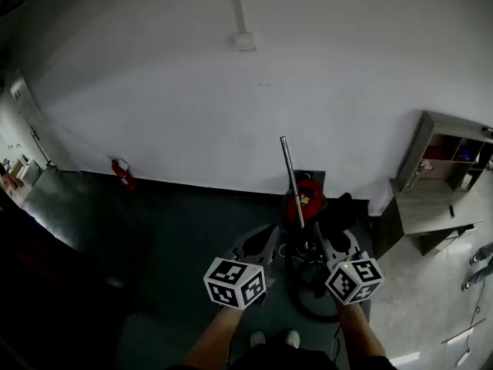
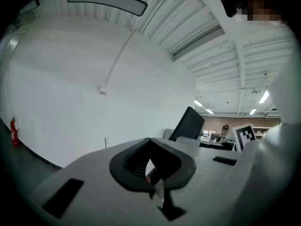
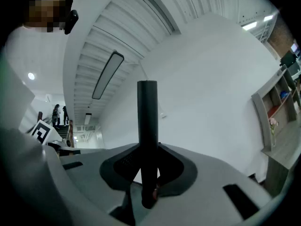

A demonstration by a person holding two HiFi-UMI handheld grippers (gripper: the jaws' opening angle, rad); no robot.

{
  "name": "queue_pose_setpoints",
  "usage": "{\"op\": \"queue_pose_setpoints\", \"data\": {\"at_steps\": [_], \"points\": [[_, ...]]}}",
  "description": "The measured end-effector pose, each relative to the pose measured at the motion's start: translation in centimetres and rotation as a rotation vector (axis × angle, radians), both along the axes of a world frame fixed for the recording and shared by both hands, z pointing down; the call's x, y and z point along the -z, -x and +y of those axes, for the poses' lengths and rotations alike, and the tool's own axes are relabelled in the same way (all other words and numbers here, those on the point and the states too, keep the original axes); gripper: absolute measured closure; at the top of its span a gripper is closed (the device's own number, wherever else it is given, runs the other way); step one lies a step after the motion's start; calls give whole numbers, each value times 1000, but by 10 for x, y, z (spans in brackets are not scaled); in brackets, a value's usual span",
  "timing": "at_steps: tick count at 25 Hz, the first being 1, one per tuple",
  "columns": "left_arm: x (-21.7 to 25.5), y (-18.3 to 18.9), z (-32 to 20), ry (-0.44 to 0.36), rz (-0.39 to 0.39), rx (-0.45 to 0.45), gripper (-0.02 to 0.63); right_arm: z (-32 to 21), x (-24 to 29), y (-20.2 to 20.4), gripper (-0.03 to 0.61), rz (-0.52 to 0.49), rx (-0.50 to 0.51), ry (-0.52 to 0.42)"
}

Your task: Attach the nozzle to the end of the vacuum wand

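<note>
- Right gripper [image 3: 148, 185] clamped on the vacuum wand [image 3: 147, 121]; wand near upright, free end up.
- Left gripper [image 2: 151, 173] closed, empty, beside the right.
- Red vacuum body [image 1: 306, 196] on the floor [image 1: 177, 230], at its far edge by the wall.

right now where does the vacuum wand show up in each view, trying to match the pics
Head view: the vacuum wand stands near centre, rising from the red vacuum.
Left gripper view: not clearly in it.
Right gripper view: it is the dark upright tube at dead centre, clamped in the jaws of the right gripper.
Shared landmark: the small wall box on the white wall.
</note>
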State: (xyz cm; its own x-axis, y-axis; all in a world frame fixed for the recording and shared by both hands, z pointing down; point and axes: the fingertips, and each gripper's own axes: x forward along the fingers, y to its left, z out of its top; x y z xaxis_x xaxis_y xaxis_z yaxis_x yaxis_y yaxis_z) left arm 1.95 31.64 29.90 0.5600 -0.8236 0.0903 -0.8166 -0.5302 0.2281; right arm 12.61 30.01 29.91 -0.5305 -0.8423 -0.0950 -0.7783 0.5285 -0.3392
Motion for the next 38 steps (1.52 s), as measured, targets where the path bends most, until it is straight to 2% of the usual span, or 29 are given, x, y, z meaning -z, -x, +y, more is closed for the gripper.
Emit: {"op": "queue_pose_setpoints", "data": {"at_steps": [4, 13, 27, 38], "points": [[5, -4, -3, -11, -5, -4, 611, -6, 8, -9, 486, -14, -18, -12], [8, 13, -5, -25, 6, -6, 611, -6, 21, -1, 485, -37, -21, -41], [-10, 55, 1, 5, 26, -25, 611, 1, 10, 33, 486, -27, -39, -28], [-33, 91, -1, 55, 18, -74, 611, 7, -10, 58, 486, -33, -103, 10]]}}
